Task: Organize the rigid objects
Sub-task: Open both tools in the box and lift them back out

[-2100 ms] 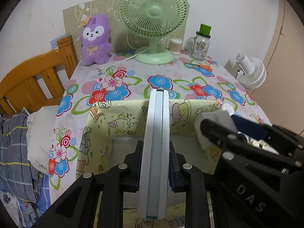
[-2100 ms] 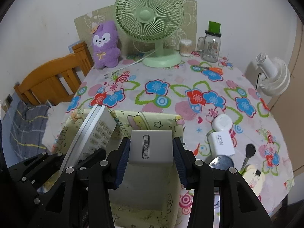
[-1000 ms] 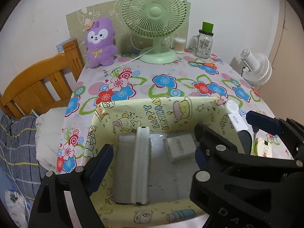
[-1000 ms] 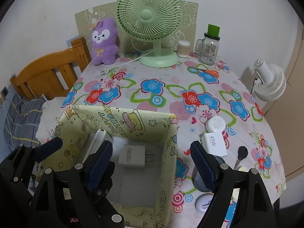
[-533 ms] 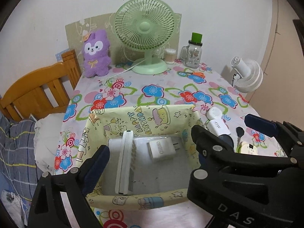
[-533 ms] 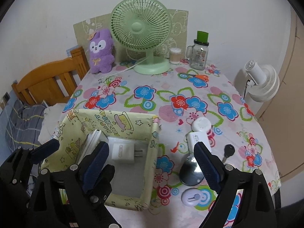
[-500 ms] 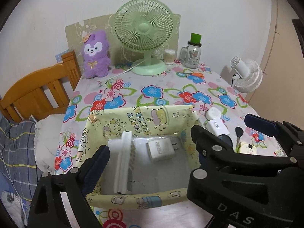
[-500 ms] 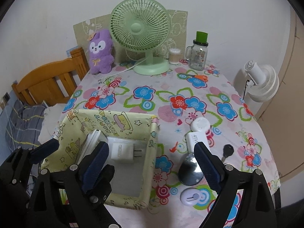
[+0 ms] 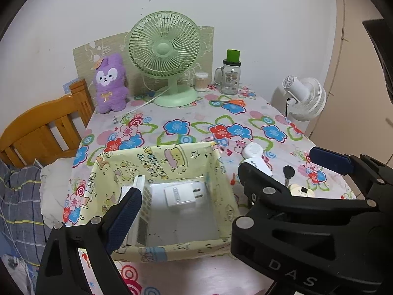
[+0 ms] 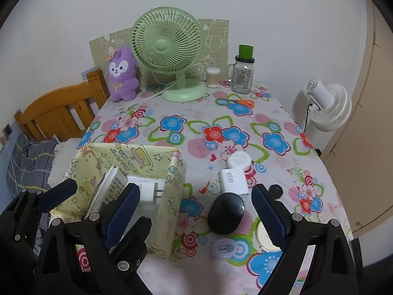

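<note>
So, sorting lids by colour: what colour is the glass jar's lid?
Green; the glass jar's lid shows best in the right wrist view.

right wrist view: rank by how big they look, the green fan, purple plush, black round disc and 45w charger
1. green fan
2. purple plush
3. black round disc, though nearness to the camera inflates it, so its rank against the plush is unsure
4. 45w charger

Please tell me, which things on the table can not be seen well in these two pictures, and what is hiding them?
- Cream round item: right wrist view, half behind the right tool finger.
- 45W charger: left wrist view, mostly behind the right tool.
- Remote in the box: left wrist view, lower part behind the left tool finger.
- Jar label: too small to read.
</note>
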Motion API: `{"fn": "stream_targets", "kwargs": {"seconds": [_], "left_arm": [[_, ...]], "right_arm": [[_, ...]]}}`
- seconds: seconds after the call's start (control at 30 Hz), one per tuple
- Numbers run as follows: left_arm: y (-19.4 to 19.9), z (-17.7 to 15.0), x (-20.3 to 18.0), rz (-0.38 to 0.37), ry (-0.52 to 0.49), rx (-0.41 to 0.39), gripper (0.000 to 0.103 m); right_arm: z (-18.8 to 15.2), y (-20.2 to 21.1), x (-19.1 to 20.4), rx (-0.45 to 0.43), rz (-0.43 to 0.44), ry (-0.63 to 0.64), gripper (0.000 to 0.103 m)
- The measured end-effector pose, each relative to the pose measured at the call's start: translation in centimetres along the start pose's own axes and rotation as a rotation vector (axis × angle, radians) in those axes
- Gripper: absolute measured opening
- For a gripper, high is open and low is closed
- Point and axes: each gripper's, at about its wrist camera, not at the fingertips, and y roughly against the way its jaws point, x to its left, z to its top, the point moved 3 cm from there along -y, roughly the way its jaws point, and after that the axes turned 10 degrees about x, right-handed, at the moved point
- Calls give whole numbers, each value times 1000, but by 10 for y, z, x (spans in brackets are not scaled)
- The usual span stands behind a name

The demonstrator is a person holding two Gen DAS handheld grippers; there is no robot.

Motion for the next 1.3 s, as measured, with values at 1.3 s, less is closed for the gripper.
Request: {"fn": "stream_targets", "kwargs": {"seconds": [1.3], "left_arm": [[-9, 5, -92, -38, -47, -7, 96]], "right_arm": [[-23, 22, -94, -71, -30, -61, 94]]}}
